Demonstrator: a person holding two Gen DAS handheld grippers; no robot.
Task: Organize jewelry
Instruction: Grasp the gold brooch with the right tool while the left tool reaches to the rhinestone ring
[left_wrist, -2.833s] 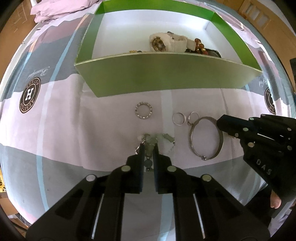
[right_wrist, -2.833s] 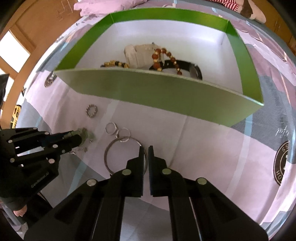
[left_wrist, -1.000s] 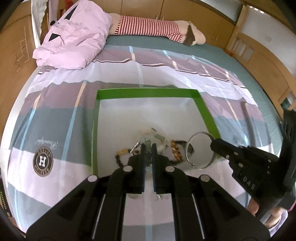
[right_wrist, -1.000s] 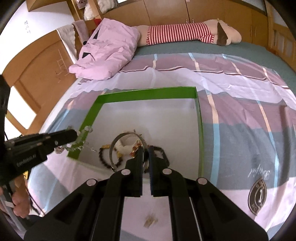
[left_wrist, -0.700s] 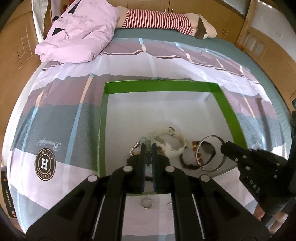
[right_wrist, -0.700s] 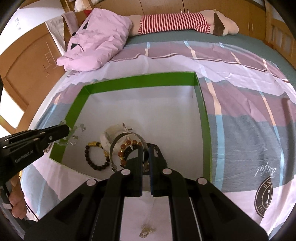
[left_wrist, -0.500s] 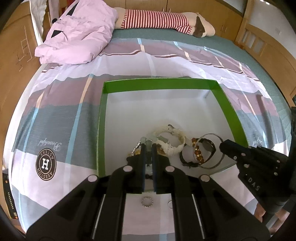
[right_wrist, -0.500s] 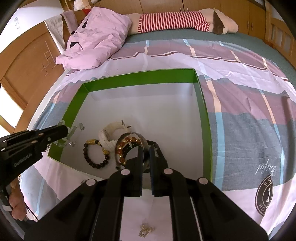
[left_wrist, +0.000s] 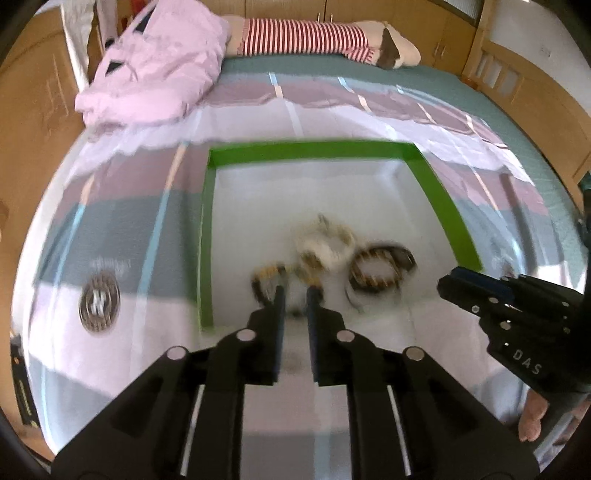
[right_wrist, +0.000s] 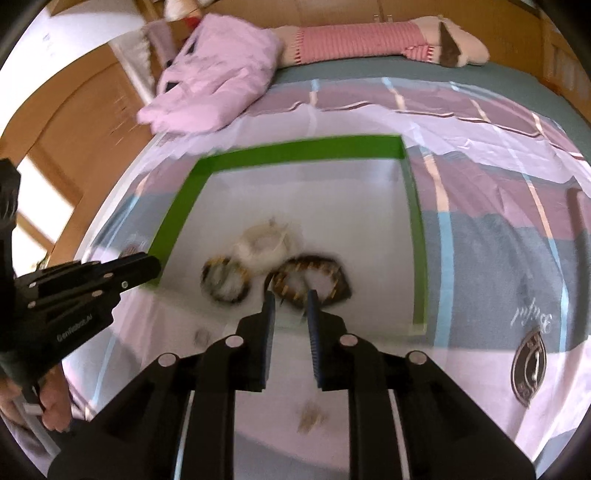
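The left gripper (left_wrist: 294, 291) has its jaws slightly apart with nothing between them, its tips over the near edge of the green box (left_wrist: 447, 206). The right gripper (right_wrist: 290, 297) is likewise a little open and empty, its tips over the same near edge.

Inside the box, on its white floor toward the near side, lie a white bracelet (right_wrist: 264, 243), a dark bead bracelet (right_wrist: 224, 280) left of it, and a brown bead bracelet (right_wrist: 308, 278) with a dark band around it on the right. All are blurred.

Outside the box, on the striped sheet (right_wrist: 480, 258) in front of the near wall, lie a small gold piece (right_wrist: 312, 415) and a small ring (right_wrist: 201, 336).
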